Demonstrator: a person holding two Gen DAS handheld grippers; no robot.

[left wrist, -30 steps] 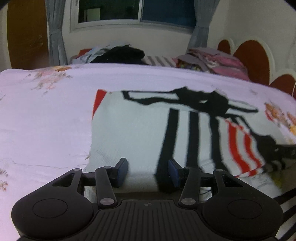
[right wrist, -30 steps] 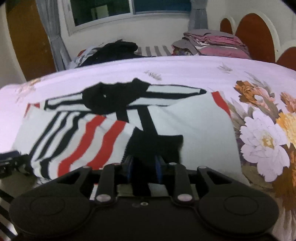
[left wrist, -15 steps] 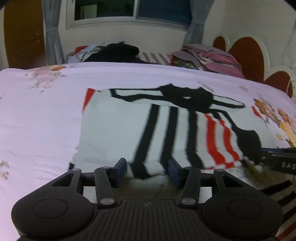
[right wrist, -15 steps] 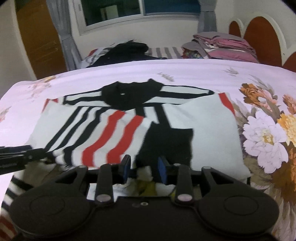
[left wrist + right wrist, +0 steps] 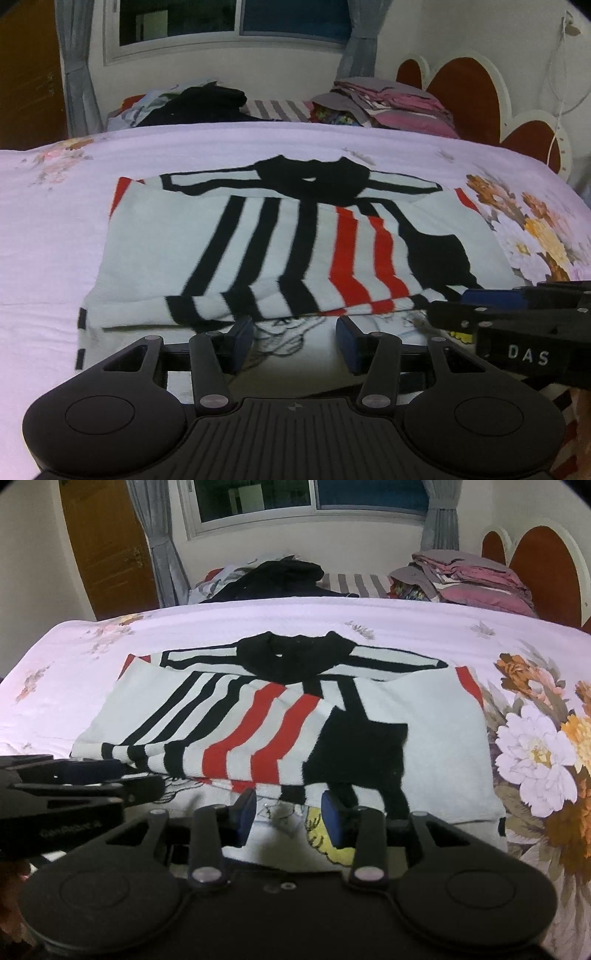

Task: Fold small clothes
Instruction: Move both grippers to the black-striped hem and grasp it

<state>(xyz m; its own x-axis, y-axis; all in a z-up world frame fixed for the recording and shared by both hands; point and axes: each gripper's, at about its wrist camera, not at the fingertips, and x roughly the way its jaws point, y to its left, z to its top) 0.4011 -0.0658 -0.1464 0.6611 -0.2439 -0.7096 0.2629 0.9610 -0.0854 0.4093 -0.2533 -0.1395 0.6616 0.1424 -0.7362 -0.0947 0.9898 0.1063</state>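
A white sweater (image 5: 295,251) with black and red stripes and a black collar lies flat on the bed, and a striped sleeve with a black cuff (image 5: 354,746) is folded across its front. My left gripper (image 5: 294,332) stands open just short of the near hem, nothing between its fingers. My right gripper (image 5: 288,806) is also open and empty, a little back from the black cuff. Each gripper shows in the other's view: the right gripper (image 5: 461,306) at the right edge, the left gripper (image 5: 122,779) at the left edge. Both hover over a white printed garment (image 5: 325,845).
The bed sheet (image 5: 535,746) is pale lilac with large flowers on the right. Behind the bed lie a dark heap of clothes (image 5: 207,103) and a folded pink stack (image 5: 399,103). A red and white headboard (image 5: 465,88) rises on the right, a wooden door (image 5: 107,546) on the left.
My right gripper has let go of the black cuff, opened and drawn back. The left gripper has also pulled back from the hem. The sleeve now rests folded on the sweater.
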